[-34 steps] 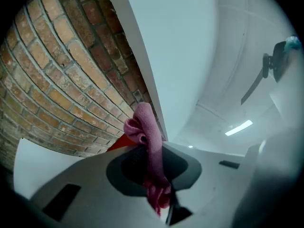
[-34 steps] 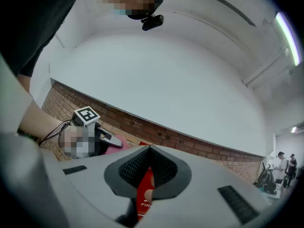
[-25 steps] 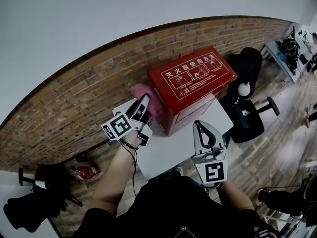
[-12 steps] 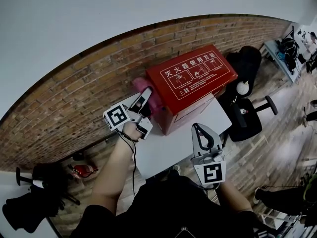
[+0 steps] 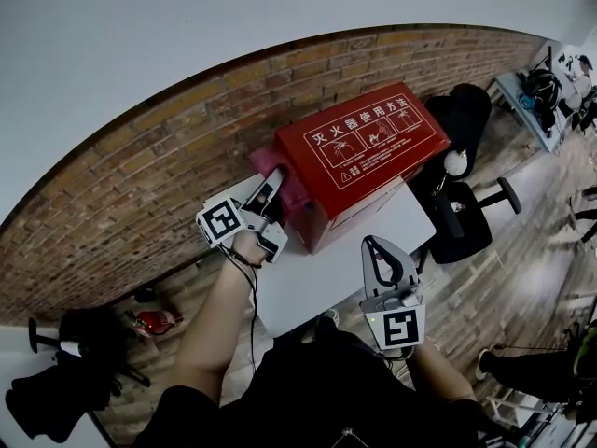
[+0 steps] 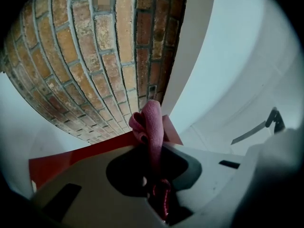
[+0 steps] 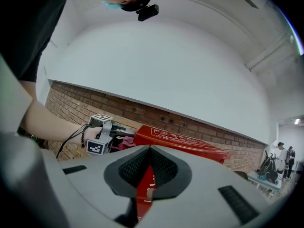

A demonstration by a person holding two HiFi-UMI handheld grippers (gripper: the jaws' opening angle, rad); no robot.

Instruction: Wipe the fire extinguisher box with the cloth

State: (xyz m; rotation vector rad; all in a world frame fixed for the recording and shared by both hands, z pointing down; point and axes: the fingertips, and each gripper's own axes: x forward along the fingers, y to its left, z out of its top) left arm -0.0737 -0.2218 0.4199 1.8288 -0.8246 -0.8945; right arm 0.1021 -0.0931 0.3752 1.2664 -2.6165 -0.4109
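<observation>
Box: the red fire extinguisher box (image 5: 373,147) stands at the back of the white table (image 5: 345,269), against the brick wall (image 5: 140,175). Its printed top tilts toward the person, so that face is easy to reach.
Cloth: the pink cloth (image 5: 295,194) is bunched at the box's left end, between the box and the wall. It appears to touch the box's side there.
Left gripper: the left gripper (image 5: 273,179) is pinching a fold of cloth. The gripper view shows the fabric running up between the closed jaws and bulging past their tips, which leaves a pad of cloth, not plastic, to meet the box.
Right gripper: the right gripper (image 5: 375,244) is pressed together on nothing and hangs over the table's near edge, well apart from the box. It is probably parked there to stay out of the wiping path.
Step in hand: judging by the cloth's place, wiping is at or starting from the box's left side.
Risk: the hold is on only a narrow fold, so a hard drag could pull the cloth free.
</observation>
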